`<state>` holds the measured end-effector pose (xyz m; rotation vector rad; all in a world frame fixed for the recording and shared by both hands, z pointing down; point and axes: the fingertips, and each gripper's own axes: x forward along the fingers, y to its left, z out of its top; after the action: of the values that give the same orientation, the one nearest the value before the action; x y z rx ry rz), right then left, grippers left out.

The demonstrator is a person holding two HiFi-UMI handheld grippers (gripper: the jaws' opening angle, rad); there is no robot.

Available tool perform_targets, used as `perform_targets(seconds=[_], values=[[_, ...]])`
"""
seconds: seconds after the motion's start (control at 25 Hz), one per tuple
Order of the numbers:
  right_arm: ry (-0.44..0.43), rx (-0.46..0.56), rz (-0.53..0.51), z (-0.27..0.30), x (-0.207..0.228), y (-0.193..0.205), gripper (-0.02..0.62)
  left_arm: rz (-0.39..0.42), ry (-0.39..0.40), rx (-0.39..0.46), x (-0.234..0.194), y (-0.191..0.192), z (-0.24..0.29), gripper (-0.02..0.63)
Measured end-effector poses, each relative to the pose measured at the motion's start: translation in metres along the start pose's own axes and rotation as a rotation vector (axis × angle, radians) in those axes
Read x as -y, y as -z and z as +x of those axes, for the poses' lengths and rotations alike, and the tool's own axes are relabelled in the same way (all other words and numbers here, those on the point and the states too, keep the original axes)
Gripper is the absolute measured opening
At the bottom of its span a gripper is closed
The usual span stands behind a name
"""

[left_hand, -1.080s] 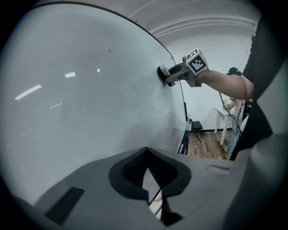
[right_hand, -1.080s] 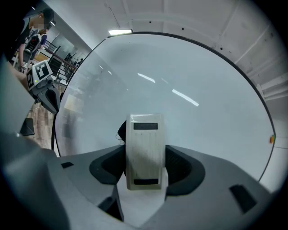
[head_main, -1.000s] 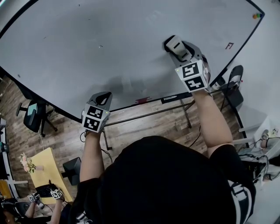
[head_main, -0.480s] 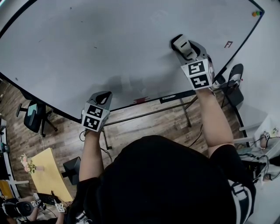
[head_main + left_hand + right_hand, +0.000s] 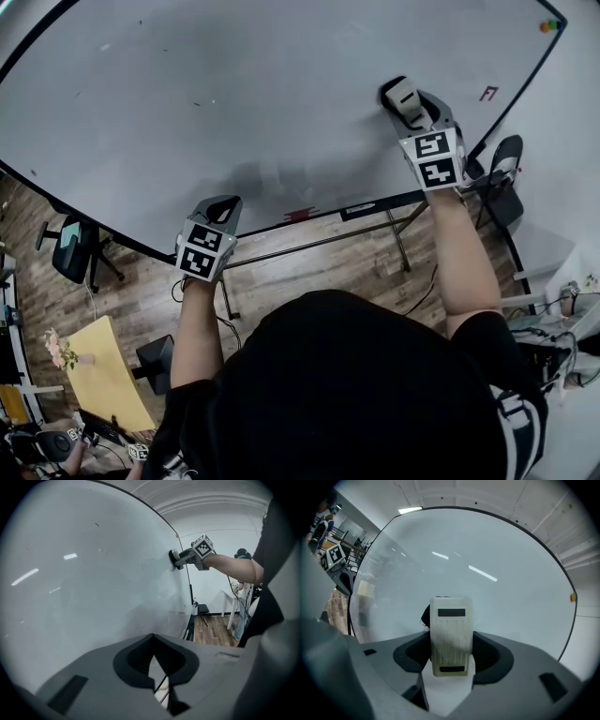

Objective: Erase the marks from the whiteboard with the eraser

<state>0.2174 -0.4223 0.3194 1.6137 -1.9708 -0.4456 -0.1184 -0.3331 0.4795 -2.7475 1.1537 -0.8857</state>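
Note:
A large whiteboard (image 5: pixel 234 94) fills the head view, mostly wiped, with faint grey smears and a few tiny dark specks (image 5: pixel 197 103). A small red mark (image 5: pixel 488 94) sits near its right edge. My right gripper (image 5: pixel 401 103) is shut on a white eraser (image 5: pixel 403 93) and presses it flat against the board at the right. In the right gripper view the eraser (image 5: pixel 450 630) stands between the fingers, with a dark patch (image 5: pixel 425 616) beside its left edge. My left gripper (image 5: pixel 223 208) hangs by the board's lower edge, shut and holding nothing (image 5: pixel 152 637).
A ledge under the board carries a red item (image 5: pixel 302 215) and a black one (image 5: pixel 361 208). A coloured magnet (image 5: pixel 547 28) is at the board's top right corner. Office chairs (image 5: pixel 70 246) (image 5: pixel 503 167) and a yellow table (image 5: pixel 98 375) stand on the wooden floor.
My right gripper has slid the eraser to the right across the board. The left gripper has stayed in place.

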Motion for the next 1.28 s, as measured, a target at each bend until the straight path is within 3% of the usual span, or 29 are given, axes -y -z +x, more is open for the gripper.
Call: perform_targets(seconds=[0.76, 1.0, 1.28], values=[[0.0, -0.017, 0.041, 0.003, 0.012, 0.02, 0.249, -0.009, 0.011, -0.006, 0.009, -0.001, 0.008, 0.009], [-0.011, 0.026, 0.08, -0.001, 0.012, 0.001, 0.249, -0.006, 0.014, -0.008, 0.008, 0.001, 0.004, 0.009], [-0.013, 0.083, 0.047, -0.003, -0.002, -0.04, 0.249, -0.003, 0.012, -0.006, 0.004, 0.006, -0.002, 0.009]])
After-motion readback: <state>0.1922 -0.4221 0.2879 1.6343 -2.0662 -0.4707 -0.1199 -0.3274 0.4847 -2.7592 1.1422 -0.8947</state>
